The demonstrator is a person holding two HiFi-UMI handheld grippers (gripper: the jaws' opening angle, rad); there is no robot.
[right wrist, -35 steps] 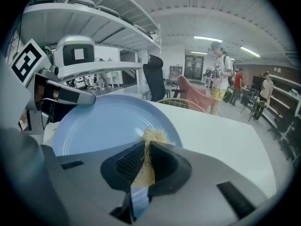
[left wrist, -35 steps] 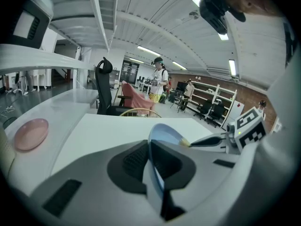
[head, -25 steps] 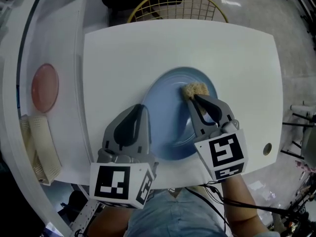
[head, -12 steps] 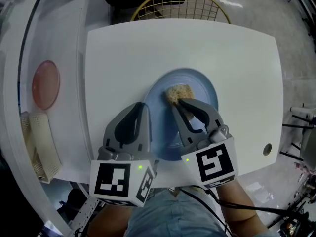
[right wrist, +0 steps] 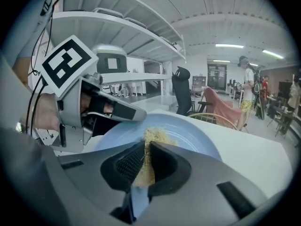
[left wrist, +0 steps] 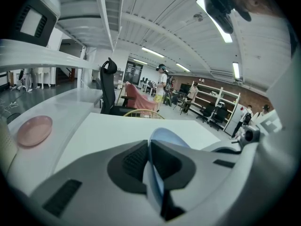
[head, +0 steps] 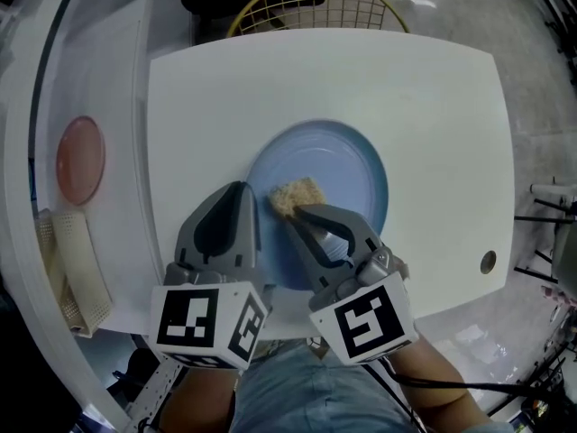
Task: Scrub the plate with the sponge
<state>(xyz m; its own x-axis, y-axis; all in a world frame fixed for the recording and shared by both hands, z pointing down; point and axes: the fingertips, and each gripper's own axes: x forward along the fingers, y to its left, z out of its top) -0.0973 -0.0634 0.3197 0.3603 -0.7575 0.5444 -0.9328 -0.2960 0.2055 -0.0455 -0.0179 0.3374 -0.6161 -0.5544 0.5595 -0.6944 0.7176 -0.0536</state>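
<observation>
A light blue plate (head: 347,165) lies in the middle of the white table (head: 270,79). My left gripper (head: 245,207) is shut on the plate's near-left rim, and that rim (left wrist: 157,140) shows pinched between its jaws in the left gripper view. My right gripper (head: 293,207) is shut on a tan sponge (head: 294,193), which presses on the left part of the plate. In the right gripper view the sponge (right wrist: 154,136) sticks out past the jaws onto the plate (right wrist: 197,135), with the left gripper (right wrist: 136,113) at the rim just to its left.
A pink dish (head: 79,159) and a beige woven mat (head: 77,269) lie on the white counter at the left. A yellow wire chair (head: 311,3) stands behind the table. The table has a small hole (head: 488,262) near its right front corner. People stand far off in the room.
My right gripper has dragged the sponge across the plate from its far right part to its left part, toward me. The left gripper has kept its hold on the rim.
</observation>
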